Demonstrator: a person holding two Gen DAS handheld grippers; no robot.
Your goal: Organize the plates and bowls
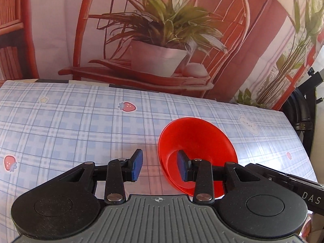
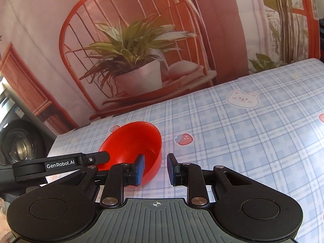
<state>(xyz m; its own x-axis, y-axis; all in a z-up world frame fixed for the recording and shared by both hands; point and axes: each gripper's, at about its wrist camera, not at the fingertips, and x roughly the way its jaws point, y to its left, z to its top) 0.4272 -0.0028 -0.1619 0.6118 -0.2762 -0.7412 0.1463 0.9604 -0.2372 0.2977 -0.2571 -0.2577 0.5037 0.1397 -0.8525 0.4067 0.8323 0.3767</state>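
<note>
A red bowl (image 1: pixel 197 141) stands upright on the blue checked tablecloth (image 1: pixel 81 121). My left gripper (image 1: pixel 160 167) is open, its right finger over the bowl's near-left rim and its left finger outside over the cloth. The bowl also shows in the right wrist view (image 2: pixel 133 141). My right gripper (image 2: pixel 156 169) is open, its left finger over the bowl's near-right rim, its right finger outside over the cloth. Both grippers straddle the rim from opposite sides. No plate is in view.
The tablecloth (image 2: pixel 243 141) carries strawberry and bear prints. A printed backdrop (image 1: pixel 162 40) of a potted plant on a red chair hangs behind the table's far edge. The left gripper's body (image 2: pixel 50 167) reaches in at the left of the right view; dark equipment (image 1: pixel 303 111) stands beyond the table's right edge.
</note>
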